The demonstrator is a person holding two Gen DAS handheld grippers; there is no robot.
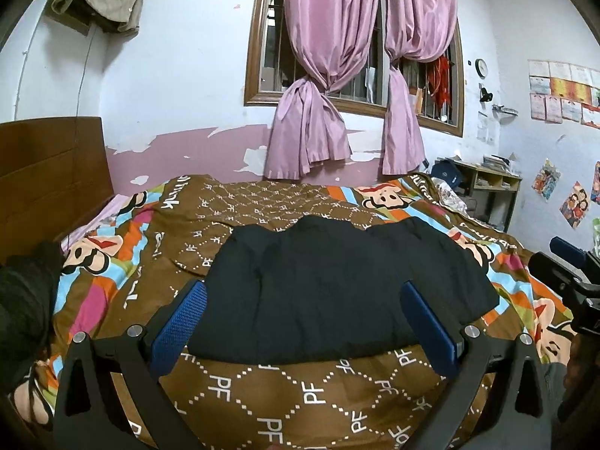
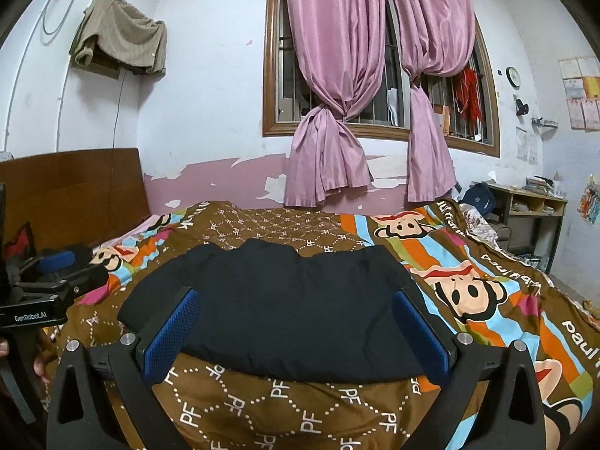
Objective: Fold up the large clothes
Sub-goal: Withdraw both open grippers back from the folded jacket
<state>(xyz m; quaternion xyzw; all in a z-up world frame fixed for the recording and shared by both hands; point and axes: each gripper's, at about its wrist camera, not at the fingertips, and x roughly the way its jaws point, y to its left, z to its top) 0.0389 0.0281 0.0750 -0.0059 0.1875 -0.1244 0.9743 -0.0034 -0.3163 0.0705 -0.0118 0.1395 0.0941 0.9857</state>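
A black garment [image 1: 330, 285] lies flat and folded on the brown patterned bedspread [image 1: 300, 393], near the front edge. It also shows in the right wrist view [image 2: 292, 307]. My left gripper [image 1: 303, 322] is open and empty, its blue pads spread just above the garment's near edge. My right gripper [image 2: 296, 326] is open and empty too, held over the garment's near edge. The right gripper shows at the right edge of the left wrist view [image 1: 570, 273]; the left gripper shows at the left edge of the right wrist view [image 2: 52, 273].
A wooden headboard [image 1: 48, 172] stands at the left. Another dark garment [image 1: 26, 292] lies at the bed's left edge. Pink curtains [image 1: 337, 86] hang at the window behind the bed. A desk with clutter [image 1: 487, 183] stands at the back right.
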